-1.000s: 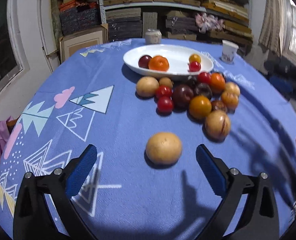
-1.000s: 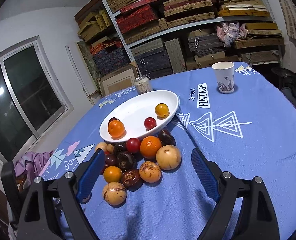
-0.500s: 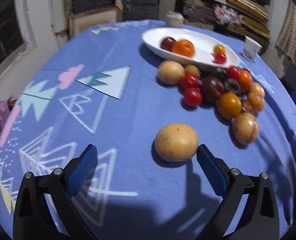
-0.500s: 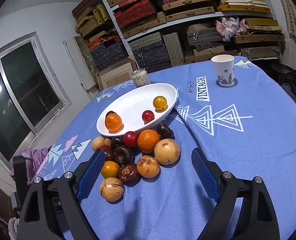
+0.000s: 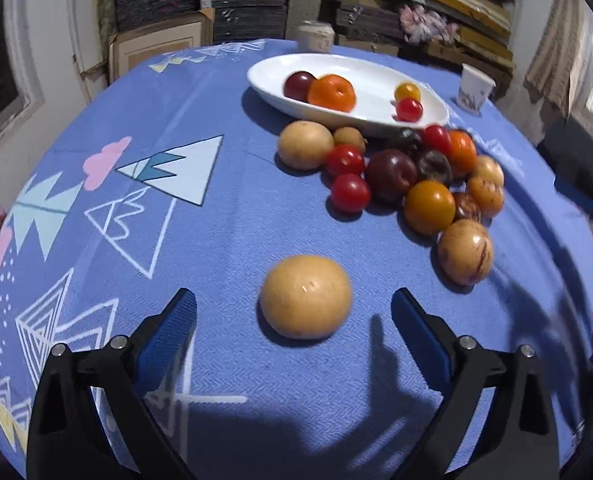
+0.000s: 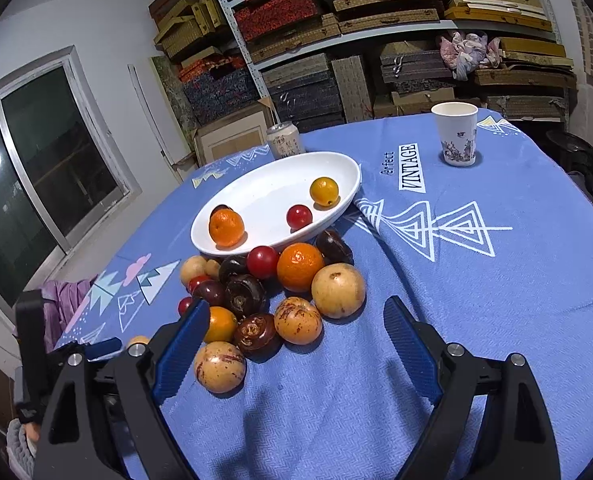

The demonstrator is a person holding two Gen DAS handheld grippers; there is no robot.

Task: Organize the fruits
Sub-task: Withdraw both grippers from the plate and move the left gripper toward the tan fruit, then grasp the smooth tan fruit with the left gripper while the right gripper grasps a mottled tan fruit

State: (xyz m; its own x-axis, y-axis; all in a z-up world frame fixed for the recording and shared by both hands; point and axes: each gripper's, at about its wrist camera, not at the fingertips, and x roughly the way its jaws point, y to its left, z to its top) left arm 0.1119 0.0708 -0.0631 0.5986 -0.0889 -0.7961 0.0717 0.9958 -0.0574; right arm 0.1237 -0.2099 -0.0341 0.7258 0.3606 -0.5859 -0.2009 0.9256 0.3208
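Observation:
A lone tan round fruit [image 5: 306, 297] lies on the blue tablecloth [image 5: 216, 220], just ahead of my left gripper [image 5: 294, 312], whose blue pads stand open on either side without touching it. Beyond it a pile of mixed fruits [image 5: 408, 176] sits against a white oval dish [image 5: 264, 76] that holds several fruits. In the right wrist view the same pile [image 6: 272, 292] lies in front of the dish [image 6: 256, 192]. My right gripper [image 6: 296, 332] hangs open just short of the pile, nothing between its pads. A corner of the tan fruit [image 6: 137, 340] shows at lower left.
A paper cup [image 6: 455, 133] stands at the far right of the table and a drink can [image 6: 283, 141] behind the dish. Shelves of stacked boxes [image 6: 376, 20] fill the back wall. A window [image 6: 36, 168] is at left. Pink cloth [image 6: 58, 308] hangs by the table's left edge.
The left gripper has come forward and lower, so the tan fruit now lies larger and centred between its pads. The right gripper has barely shifted. Both stay open.

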